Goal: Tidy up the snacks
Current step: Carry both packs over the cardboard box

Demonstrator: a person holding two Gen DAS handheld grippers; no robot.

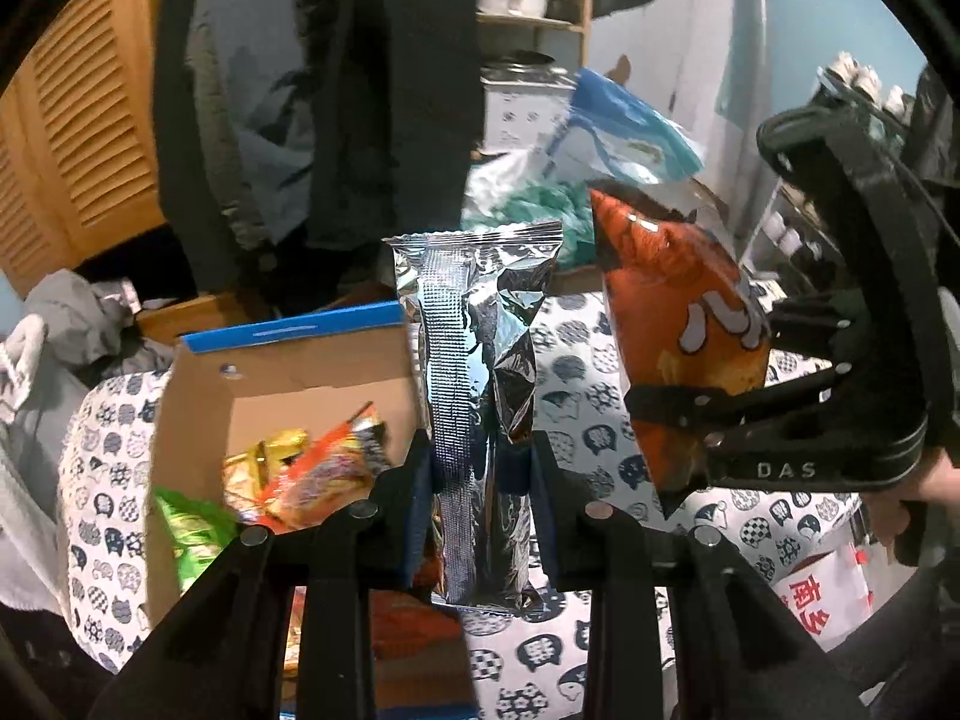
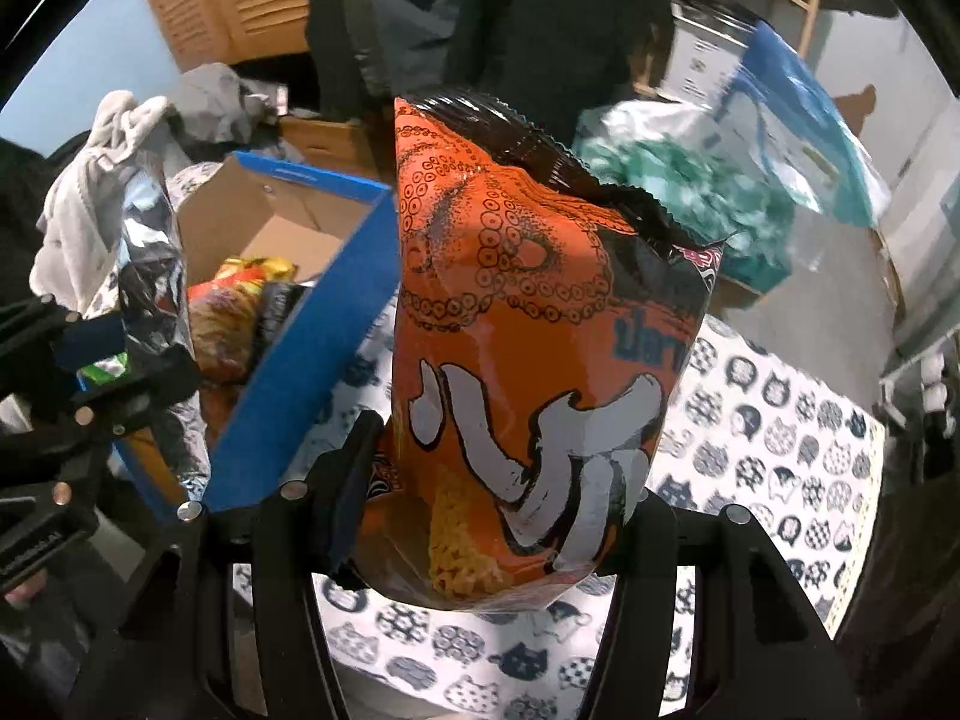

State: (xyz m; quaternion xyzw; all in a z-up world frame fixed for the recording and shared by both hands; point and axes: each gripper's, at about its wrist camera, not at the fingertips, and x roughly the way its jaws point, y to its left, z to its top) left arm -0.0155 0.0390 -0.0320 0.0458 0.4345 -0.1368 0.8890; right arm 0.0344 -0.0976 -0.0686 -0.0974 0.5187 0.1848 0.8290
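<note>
nearby, blue box (image 2: 288, 360) of snacks, left tool (image 1: 480, 462) clenching silver packet (image 1: 480, 390), right tool (image 2: 498, 498) clenching orange bag (image 2: 528, 330)

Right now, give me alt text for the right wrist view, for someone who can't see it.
The right claw grips an orange snack bag upright above a cat-print tablecloth. To its left stands an open blue cardboard box with snack packets inside, and the left claw holding a silver packet.
</note>
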